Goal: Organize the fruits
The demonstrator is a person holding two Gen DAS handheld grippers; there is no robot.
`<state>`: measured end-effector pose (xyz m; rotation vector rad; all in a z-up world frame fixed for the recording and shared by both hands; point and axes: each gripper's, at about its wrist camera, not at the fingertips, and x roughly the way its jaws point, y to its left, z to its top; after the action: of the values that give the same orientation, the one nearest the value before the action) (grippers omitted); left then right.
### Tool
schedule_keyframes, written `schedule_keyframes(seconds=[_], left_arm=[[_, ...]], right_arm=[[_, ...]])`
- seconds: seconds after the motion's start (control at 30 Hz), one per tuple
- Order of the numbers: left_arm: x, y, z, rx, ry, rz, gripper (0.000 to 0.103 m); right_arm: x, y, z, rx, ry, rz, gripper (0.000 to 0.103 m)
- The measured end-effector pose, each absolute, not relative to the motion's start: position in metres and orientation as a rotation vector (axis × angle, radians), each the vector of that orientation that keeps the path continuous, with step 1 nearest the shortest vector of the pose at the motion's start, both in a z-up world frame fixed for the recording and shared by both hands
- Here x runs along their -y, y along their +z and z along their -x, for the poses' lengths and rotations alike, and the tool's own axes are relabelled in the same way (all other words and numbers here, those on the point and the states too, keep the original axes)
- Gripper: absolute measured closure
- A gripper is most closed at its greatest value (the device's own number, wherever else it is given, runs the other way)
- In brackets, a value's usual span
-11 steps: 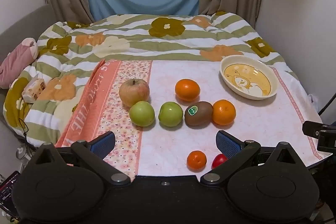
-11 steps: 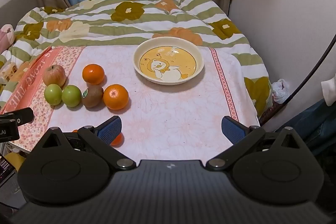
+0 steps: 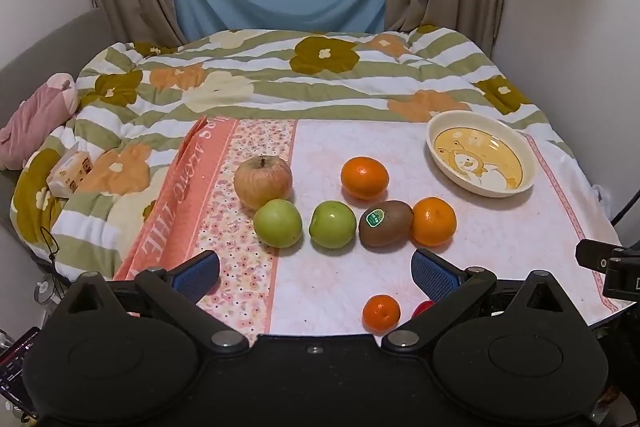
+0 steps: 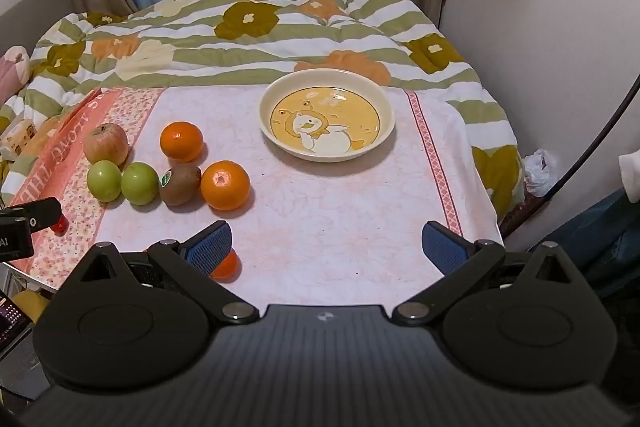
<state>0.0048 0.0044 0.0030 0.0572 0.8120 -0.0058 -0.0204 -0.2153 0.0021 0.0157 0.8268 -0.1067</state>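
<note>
Left gripper (image 3: 316,277) and right gripper (image 4: 326,247) both hover spread wide and empty, ribbed blue pads (image 4: 210,241) showing; small mandarin (image 3: 381,312) lies just ahead of the left tongs toward its right pad, a red fruit (image 3: 422,307) half hidden beside it. Beyond: two green apples (image 3: 278,223), stickered kiwi (image 3: 385,223), two oranges (image 3: 434,221), russet apple (image 3: 263,181), all loose on the cloth; glazed duck-print bowl (image 4: 386,111) sits empty, ahead of the right tongs. Likely best: centre pads across a fruit's widest girth, close gently since round skins roll on soft cloth, then lower into the bowl.
</note>
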Motion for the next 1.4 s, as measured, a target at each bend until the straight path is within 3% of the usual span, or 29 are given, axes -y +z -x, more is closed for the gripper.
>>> schedule_keyframes(seconds=[1.4], left_arm=[[-0.007, 0.000, -0.014, -0.823, -0.008, -0.047, 0.000]], right_arm=[[0.212, -0.010, 0.009, -0.852, -0.095, -0.028, 0.000]])
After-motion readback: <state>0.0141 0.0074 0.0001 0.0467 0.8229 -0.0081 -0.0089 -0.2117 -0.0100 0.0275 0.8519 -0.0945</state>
